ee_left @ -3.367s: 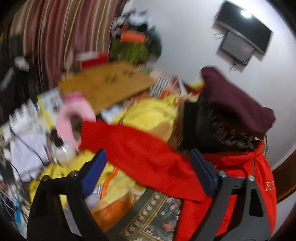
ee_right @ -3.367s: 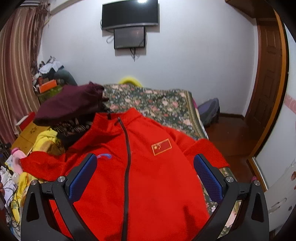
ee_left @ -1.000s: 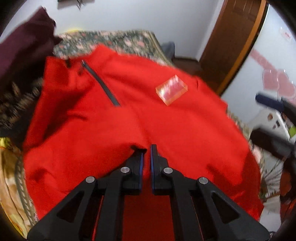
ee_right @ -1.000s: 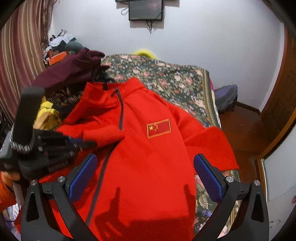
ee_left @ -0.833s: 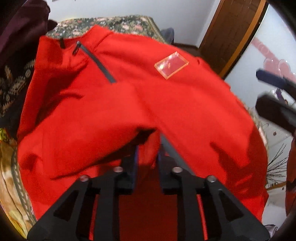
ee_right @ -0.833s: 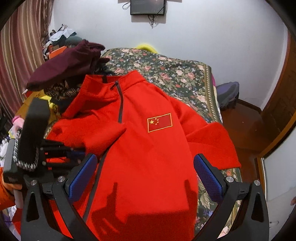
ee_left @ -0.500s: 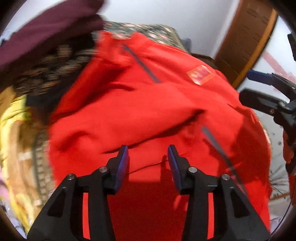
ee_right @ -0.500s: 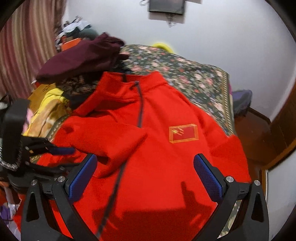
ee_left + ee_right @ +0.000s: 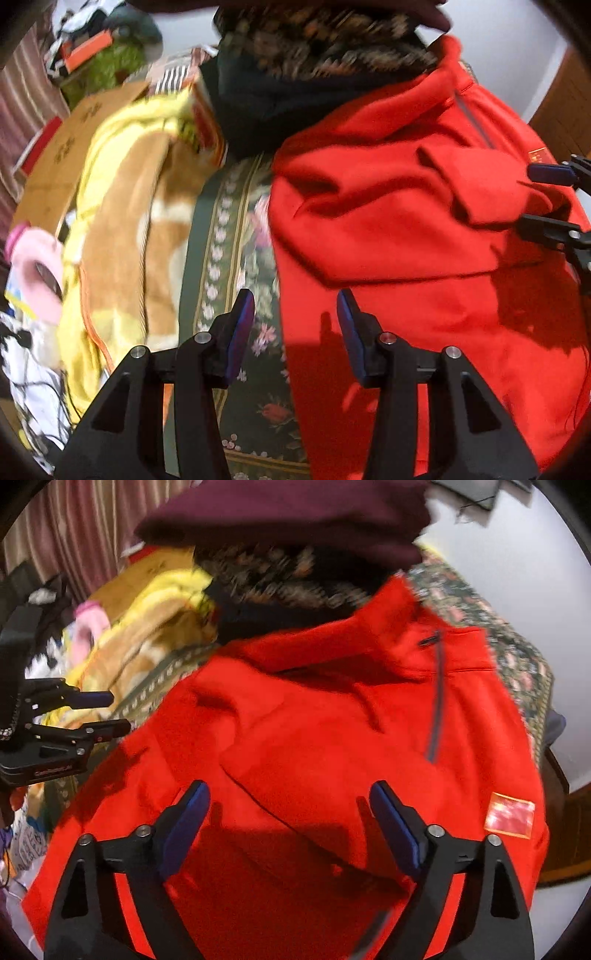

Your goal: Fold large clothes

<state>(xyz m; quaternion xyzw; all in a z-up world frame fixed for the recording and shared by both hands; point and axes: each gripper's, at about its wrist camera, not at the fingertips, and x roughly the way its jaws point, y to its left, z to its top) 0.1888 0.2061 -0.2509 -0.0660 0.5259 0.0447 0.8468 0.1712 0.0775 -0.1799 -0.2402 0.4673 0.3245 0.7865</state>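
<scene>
- While the red jacket (image 9: 332, 738) is lying front-up across the floral bed (image 9: 236, 280), one sleeve (image 9: 406, 221) is resting folded in over the chest, apparently a first fold toward a narrower shape.
- Its collar end is lying toward the far edge of the bed, touching a pile of dark clothes (image 9: 288, 528), and its flag patch (image 9: 509, 814) is showing on the side nearer the bed's right edge.
- The left gripper (image 9: 295, 317) is hanging over the jacket's left side edge, where red fabric is meeting the bedspread; its fingers are standing partly apart with nothing between them, one over the bedspread and one over the cloth.
- That placement is looking like a line-up to pinch the side seam or hem, though whether the fingers are touching the fabric cannot be told.
- The right gripper (image 9: 290, 812) is pointing down over the middle of the jacket, near the folded sleeve's cuff; its fingers have just been closing a little from their widest, are standing wide, and are holding nothing.
- A yellow-and-tan blanket (image 9: 122, 206) is lying bunched beside the bed's left edge, clear of the jacket, so it is not likely to be getting in the way.
- Judging from this layout, the other sleeve and the body folds are remaining to be done.
</scene>
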